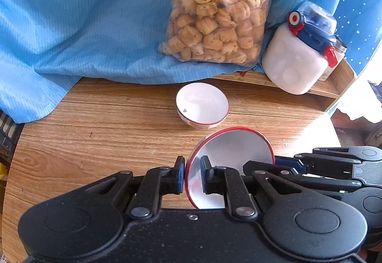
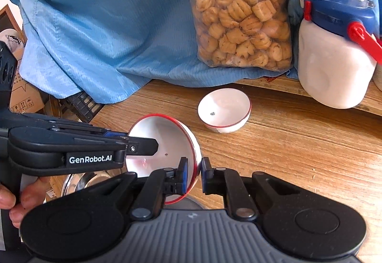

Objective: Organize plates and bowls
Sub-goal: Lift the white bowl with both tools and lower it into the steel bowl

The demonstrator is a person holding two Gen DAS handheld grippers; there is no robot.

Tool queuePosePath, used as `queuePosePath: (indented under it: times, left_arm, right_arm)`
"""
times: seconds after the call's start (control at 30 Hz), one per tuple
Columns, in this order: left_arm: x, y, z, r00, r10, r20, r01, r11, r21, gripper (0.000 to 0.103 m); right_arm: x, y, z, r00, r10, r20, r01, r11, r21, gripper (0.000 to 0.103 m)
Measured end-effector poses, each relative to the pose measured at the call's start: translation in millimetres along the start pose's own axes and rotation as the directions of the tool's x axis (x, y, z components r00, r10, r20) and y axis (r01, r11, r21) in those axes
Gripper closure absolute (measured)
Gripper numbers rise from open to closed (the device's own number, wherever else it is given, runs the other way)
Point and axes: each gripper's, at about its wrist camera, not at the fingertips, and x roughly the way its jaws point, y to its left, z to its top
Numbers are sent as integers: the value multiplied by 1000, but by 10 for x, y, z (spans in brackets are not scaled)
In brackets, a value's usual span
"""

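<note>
1. Both grippers clamp one red-rimmed bowl by opposite sides of its rim: the left gripper on the near-left edge, the right gripper on the near-right edge, each with one pad inside the wall and one outside.
2. Held bowl position: clear of the wooden table, tilted so its opening faces away from both cameras.
3. Probable purpose: two opposed rim grips steady the smooth bowl against swinging.
4. Likely target: the second bowl, upright on the table just beyond, suitable for nesting.
5. Background items: blue cloth, snack bag, white jar; all stand behind and apart.
</note>
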Motion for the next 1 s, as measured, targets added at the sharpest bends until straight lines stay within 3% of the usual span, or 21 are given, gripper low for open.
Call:
queuePosePath:
  times: [0.6,1.0]
  left_arm:
    - [-37,-12,-248,992,-67,-104,63,997,-44,89]
    - [81,-93,-317,973,-107,-205,104,994,-28,89]
  right_arm:
    - [-150,40,-216,996,10,-85,-11,1000,-8,91]
    - [-148,-55,-296,990,18,-139,-15,1000,21,90]
